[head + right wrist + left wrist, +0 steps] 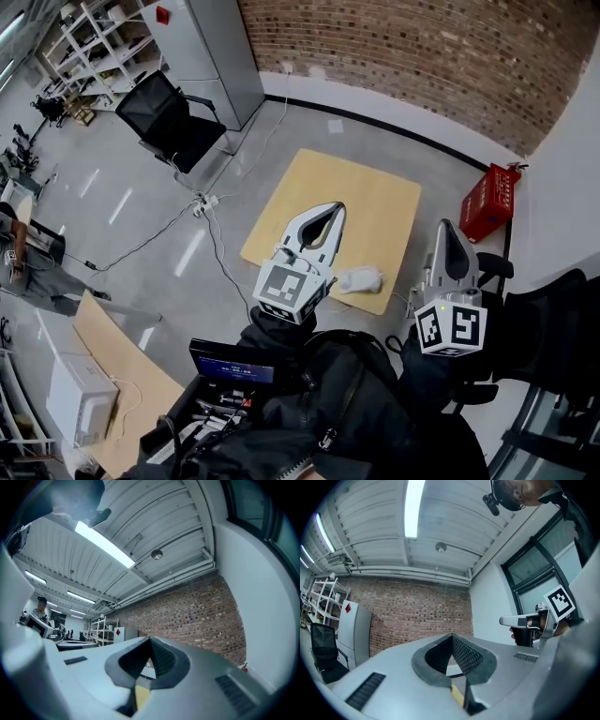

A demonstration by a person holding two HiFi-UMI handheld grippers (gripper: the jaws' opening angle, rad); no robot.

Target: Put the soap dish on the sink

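The left gripper's (451, 637) jaws are pressed together at the tips, with nothing between them; the right gripper's (150, 640) jaws are likewise closed and empty. Both grippers are held up side by side, apart from each other and pointing away from the person, the left one tilted a little toward the right. In the left gripper view the right gripper shows at the right edge, with a hand (520, 633) around its grip.

Below them in the head view a small white object (361, 278) lies on the near right part of a yellow wooden board (366, 192) on the grey floor (141, 206); it sits between the two grippers in that view; whether it is the soap dish I cannot tell. A red box (487, 202) stands just beyond the board's right corner, against the white wall. A black office chair (169, 117) stands further left beside a grey cabinet (220, 56); a brick wall (422, 47) runs behind.
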